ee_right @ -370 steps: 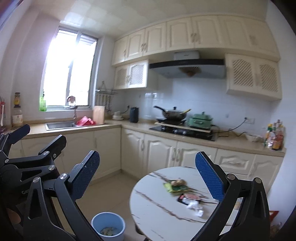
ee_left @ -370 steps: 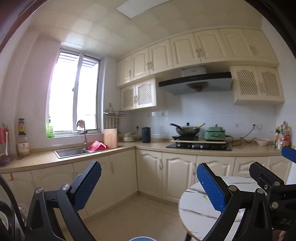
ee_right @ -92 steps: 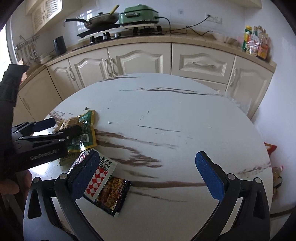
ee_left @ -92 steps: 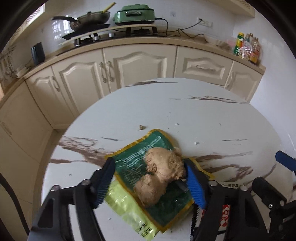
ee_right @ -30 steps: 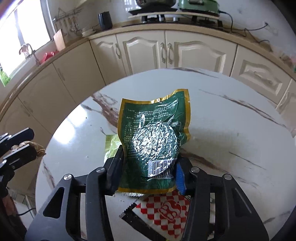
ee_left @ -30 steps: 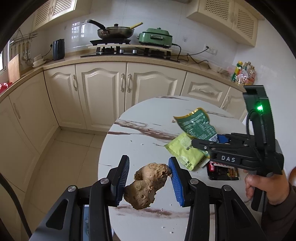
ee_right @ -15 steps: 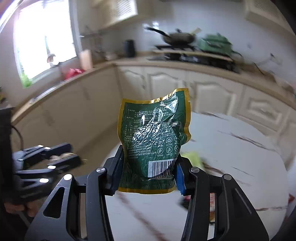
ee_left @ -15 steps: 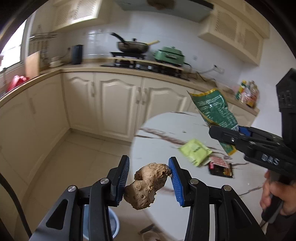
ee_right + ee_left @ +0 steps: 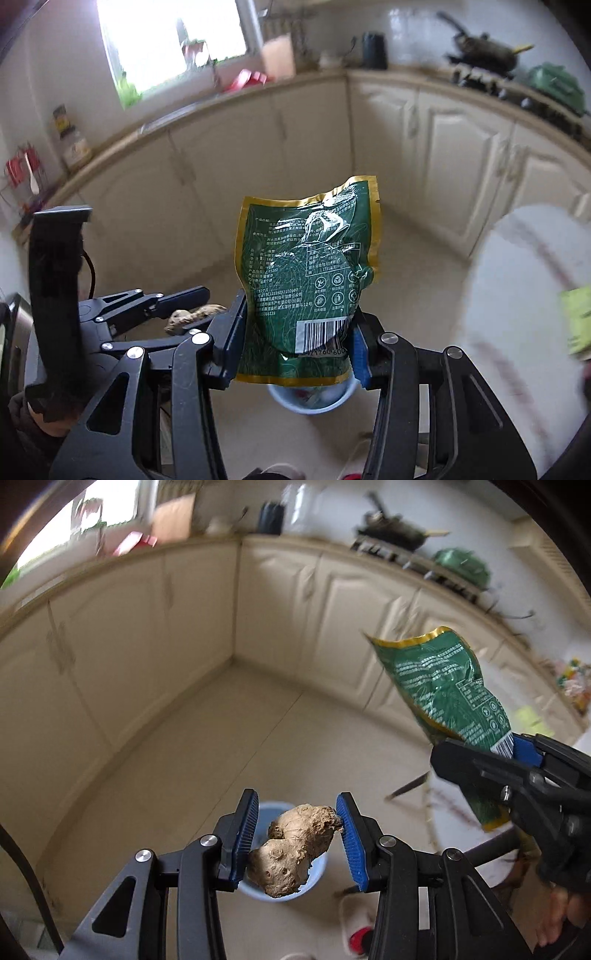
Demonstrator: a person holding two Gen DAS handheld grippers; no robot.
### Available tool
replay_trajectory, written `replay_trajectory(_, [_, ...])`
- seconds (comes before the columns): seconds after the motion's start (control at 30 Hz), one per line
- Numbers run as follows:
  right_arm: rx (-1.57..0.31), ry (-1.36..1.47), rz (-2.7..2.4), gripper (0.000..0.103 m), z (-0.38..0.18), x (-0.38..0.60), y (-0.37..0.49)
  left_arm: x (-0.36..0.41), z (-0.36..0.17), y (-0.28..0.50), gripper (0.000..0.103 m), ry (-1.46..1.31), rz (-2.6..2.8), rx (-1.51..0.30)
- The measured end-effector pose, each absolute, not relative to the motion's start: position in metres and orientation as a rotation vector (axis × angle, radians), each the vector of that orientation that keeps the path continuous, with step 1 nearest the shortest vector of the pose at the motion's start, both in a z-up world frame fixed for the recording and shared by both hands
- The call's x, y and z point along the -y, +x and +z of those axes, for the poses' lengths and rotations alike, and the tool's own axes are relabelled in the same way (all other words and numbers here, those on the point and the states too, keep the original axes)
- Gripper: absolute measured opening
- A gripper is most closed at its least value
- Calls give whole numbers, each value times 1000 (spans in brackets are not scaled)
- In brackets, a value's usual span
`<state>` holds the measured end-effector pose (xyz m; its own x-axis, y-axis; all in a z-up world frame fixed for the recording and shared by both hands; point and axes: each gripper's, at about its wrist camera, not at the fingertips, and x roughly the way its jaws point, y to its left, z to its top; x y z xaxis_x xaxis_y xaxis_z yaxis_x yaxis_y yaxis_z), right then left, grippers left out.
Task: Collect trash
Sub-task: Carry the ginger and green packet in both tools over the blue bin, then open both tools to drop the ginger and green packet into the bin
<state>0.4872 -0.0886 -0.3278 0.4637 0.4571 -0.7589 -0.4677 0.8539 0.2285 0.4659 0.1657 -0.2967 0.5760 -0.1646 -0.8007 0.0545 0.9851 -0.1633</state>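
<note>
Both grippers have swung off the table and now hang over the floor, above the blue bin (image 9: 317, 867). On the left, the left gripper (image 9: 297, 840) is clamped on a knobbly ginger root (image 9: 291, 849), pinched across its width so the lower lobe sticks out below the pads; from this view the bin shows directly behind it. Ginger looks firm and fairly dense, with a dry rough skin, so it should sit steady in this bite and drop straight when let go. To the right, the right gripper (image 9: 295, 345) grips a green foil pouch (image 9: 310, 273) by its lower part, near the barcode, with the gold-edged top standing up free. The pouch looks light, glossy and crinkly, so it may slide or flutter on release; holding it low, where it bulges, seems the safer purchase. Through the right view the bin (image 9: 280, 398) lies just under the pouch. At far right the table (image 9: 517, 295) is blurred, with a pale green wrapper (image 9: 576, 317) on it.
</note>
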Motion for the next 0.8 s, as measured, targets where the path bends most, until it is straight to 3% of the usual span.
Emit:
replay_trajectory(0.23, [-1098, -110, 501, 45, -438, 60, 509, -182, -414, 499, 40, -156, -87, -1184])
replay_trajectory(0.47, [-1277, -82, 411, 45, -538, 78, 539, -189, -485, 526, 43, -206, -78, -1326])
replay_trajectory(0.53, [-1316, -74, 395, 45, -560, 83, 547, -198, -498, 533, 55, -268, -84, -1351])
replay_trajectory(0.6, [-1349, -53, 390, 45, -578, 88, 552, -207, -505, 536, 75, -307, -65, -1349])
replay_trajectory(0.8, [-1417, -6, 418, 46, -609, 94, 565, -228, -500, 553, 80, -346, 1, -1356])
